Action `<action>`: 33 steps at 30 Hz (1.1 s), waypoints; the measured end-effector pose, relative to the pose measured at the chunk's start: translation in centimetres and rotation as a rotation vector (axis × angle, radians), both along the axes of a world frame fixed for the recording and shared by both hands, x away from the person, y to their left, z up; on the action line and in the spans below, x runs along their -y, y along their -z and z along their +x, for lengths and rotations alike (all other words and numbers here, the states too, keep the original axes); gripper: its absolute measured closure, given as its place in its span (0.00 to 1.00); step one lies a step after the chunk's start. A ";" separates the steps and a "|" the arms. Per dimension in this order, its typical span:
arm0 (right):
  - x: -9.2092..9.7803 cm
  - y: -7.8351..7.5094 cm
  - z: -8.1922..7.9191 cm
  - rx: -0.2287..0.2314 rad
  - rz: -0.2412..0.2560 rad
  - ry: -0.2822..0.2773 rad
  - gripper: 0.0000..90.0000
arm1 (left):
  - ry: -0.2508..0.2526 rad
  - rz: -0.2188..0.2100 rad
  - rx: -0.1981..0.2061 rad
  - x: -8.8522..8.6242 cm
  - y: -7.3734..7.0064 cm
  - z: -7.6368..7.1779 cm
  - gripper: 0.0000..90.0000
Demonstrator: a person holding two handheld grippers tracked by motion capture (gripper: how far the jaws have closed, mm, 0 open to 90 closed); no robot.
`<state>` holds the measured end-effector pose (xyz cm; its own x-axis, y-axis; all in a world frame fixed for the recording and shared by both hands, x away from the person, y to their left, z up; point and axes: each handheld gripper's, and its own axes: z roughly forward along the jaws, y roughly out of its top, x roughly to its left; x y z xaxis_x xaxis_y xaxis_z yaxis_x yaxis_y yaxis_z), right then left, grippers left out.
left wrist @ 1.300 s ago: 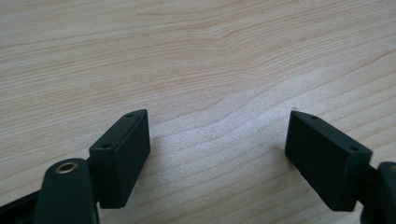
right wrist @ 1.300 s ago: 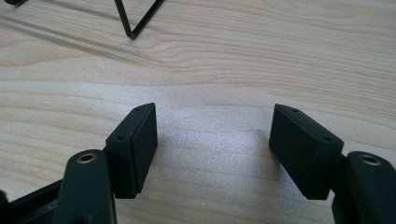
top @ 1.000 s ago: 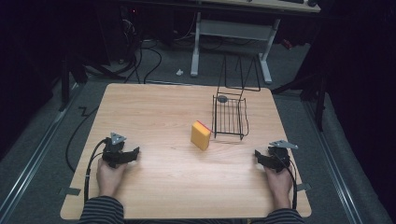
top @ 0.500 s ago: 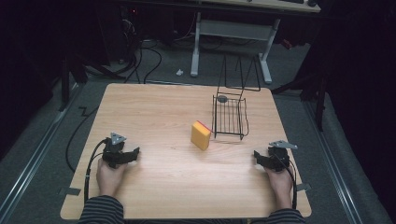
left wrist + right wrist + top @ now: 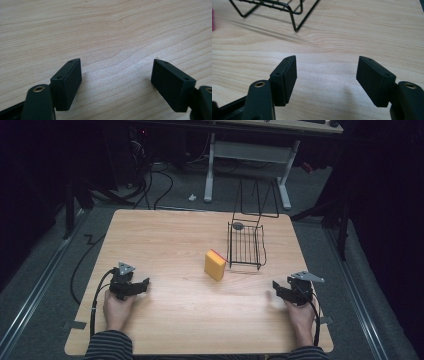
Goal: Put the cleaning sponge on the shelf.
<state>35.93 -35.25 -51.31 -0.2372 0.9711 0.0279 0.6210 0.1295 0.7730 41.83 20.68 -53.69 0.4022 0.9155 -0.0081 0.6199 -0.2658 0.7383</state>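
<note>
A yellow sponge [image 5: 215, 264] with a pink top stands near the middle of the wooden table [image 5: 170, 240]. Just right of it sits a black wire basket [image 5: 245, 245], whose near corner [image 5: 287, 10] appears at the top of the right gripper view. My left gripper [image 5: 141, 286] rests on the table at the front left, open, jaws wide apart with bare wood between them [image 5: 116, 75]. At the front right my right gripper [image 5: 276, 290] is also open and holds nothing [image 5: 325, 75]. Both point toward the table's middle.
A small grey round object [image 5: 238, 226] lies at the basket's far end. Cables trail from each gripper over the table's front edge. Beyond the table stand a white desk frame [image 5: 247, 150] and floor cables [image 5: 160, 175].
</note>
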 end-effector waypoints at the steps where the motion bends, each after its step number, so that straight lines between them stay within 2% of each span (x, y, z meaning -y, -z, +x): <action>1: 0.0 -0.1 -0.1 0.007 0.000 -0.010 0.38 | 0.000 0.000 0.000 0.0 0.0 0.0 0.28; 3: -0.2 -0.3 -0.2 0.016 0.007 -0.014 0.38 | 0.000 0.000 0.000 0.0 0.0 0.0 0.28; 6: -0.5 -1.0 -1.0 0.048 0.059 -0.049 0.38 | 0.000 0.000 0.000 0.0 0.0 0.0 0.28; 9: -0.8 -1.3 -1.4 0.063 0.071 -0.068 0.38 | 0.000 0.000 0.000 0.0 0.0 0.0 0.28; 10: -1.2 -1.5 -1.7 0.077 0.080 -0.096 0.38 | 0.000 0.000 0.000 0.0 0.0 0.0 0.28; 17: -2.9 -2.0 -2.1 0.095 0.088 -0.159 0.38 | 0.000 -0.001 0.000 0.0 0.0 0.0 0.28; 25: -5.8 -3.0 -1.4 0.114 0.079 -0.256 0.38 | 0.000 0.000 0.000 0.0 0.0 0.0 0.28; 28: -7.6 -3.4 -0.9 0.123 0.075 -0.298 0.38 | 0.000 0.000 0.000 0.0 0.0 0.0 0.28; 33: -9.2 -3.6 -0.2 0.124 0.074 -0.330 0.38 | 0.001 -0.001 -0.001 0.0 0.0 0.0 0.28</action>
